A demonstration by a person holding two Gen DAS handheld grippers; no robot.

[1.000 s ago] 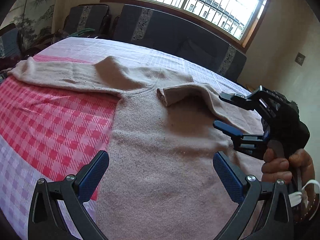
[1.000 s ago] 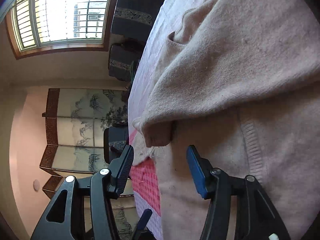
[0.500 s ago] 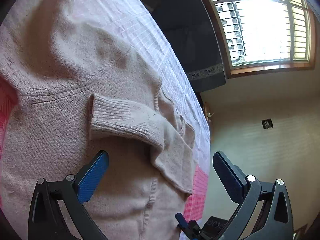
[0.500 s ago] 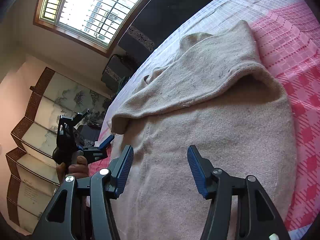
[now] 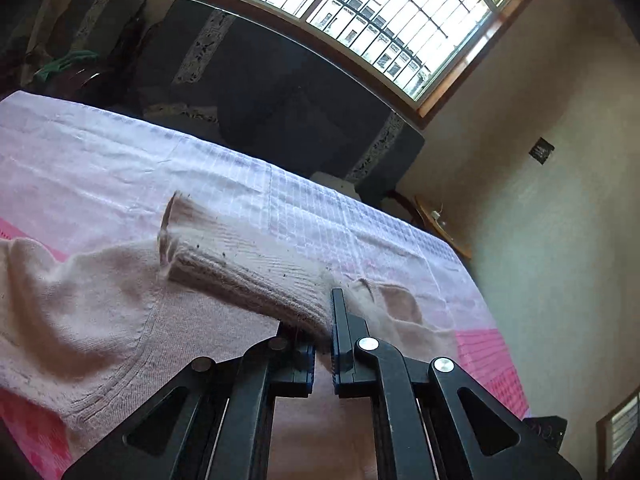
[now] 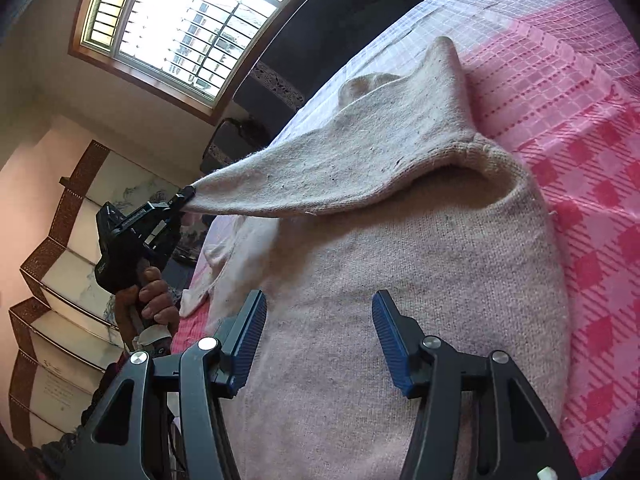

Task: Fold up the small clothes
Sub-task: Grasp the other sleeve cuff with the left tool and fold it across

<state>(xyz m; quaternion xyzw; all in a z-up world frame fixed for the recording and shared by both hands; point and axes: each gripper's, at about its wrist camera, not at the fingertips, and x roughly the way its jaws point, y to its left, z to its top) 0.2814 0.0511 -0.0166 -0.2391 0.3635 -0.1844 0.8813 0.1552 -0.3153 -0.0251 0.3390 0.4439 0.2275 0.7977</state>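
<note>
Left gripper (image 5: 324, 332): jaws have just closed, pinching the sleeve cuff (image 5: 256, 280) between the pads, angled downward; in the right wrist view it is gripped by a hand (image 6: 148, 304) around its handle, the sleeve drawn taut from its tip; right gripper (image 6: 318, 340): jaws stand partly apart, nothing between them, hovering over the sweater body (image 6: 400, 264).

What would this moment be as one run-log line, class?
left hand-held gripper: shut on sweater sleeve, just closed | right hand-held gripper: open over sweater
</note>
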